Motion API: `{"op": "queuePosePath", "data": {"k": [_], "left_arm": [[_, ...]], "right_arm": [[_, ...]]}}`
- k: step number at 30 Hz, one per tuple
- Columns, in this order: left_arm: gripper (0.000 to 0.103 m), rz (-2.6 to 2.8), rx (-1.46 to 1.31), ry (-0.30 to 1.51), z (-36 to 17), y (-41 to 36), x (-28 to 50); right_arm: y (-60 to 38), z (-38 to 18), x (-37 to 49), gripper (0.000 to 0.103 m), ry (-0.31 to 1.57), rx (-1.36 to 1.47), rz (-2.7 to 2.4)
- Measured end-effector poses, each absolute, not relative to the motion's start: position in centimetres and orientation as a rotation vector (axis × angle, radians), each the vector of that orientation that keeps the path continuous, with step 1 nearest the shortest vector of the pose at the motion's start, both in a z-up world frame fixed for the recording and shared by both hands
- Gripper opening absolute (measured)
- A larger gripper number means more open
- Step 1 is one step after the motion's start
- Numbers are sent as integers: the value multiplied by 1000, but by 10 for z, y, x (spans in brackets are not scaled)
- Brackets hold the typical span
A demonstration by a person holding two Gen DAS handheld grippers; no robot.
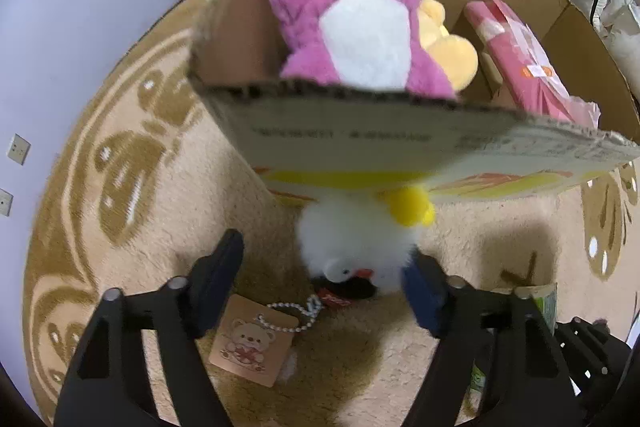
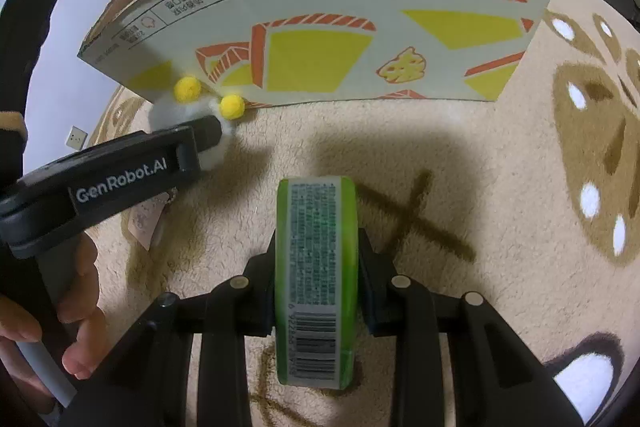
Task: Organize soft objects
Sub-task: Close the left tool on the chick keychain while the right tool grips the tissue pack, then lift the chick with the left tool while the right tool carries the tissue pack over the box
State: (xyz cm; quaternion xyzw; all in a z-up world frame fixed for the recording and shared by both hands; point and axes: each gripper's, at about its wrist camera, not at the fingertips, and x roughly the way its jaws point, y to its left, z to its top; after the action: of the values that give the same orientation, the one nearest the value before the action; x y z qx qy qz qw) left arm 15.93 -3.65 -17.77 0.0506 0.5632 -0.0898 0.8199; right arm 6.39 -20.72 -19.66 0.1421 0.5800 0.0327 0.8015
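A white plush toy [image 1: 352, 243] with yellow feet lies on the carpet against the front of the cardboard box [image 1: 360, 143]. My left gripper [image 1: 324, 255] straddles it, pointing steeply down. Its right finger touches the plush, its left finger stands apart, so the gripper is open. In the right wrist view the white plush [image 2: 180, 111] shows behind that left gripper's finger [image 2: 204, 135]. My right gripper [image 2: 316, 251] is shut on a green packet [image 2: 316, 283] with a barcode, held upright on the carpet. Inside the box are a pink-and-white plush [image 1: 352, 19], a yellow plush [image 1: 452, 55] and a pink packet [image 1: 516, 55].
A bear tag [image 1: 252, 339] on a ball chain lies on the patterned beige carpet [image 1: 120, 227] below the white plush. The box's printed front wall [image 2: 320, 27] stands close ahead of both grippers. A person's hand [image 2: 80, 307] holds the left tool. A lilac wall [image 1: 80, 7] is at left.
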Motion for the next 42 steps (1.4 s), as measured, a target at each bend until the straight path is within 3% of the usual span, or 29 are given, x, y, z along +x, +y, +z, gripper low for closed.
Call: {"op": "queuePosePath", "data": {"k": [1,6,25,42], "left_arm": [[58,-202,97,1208,-179,-37,159],[37,-243,89,1209,-180,-40,156],[34,-190,156,1174,-159,-47,145],[34,-188,246,1110,-121,-45,126]], "right_arm": [[-208,-197,64,34,1244,305,71],[-205,-197,64,34,1245,308,70],[-202,-191,73,33,1286,314,35],[-216,-150,84,29,1118,341,13]]}}
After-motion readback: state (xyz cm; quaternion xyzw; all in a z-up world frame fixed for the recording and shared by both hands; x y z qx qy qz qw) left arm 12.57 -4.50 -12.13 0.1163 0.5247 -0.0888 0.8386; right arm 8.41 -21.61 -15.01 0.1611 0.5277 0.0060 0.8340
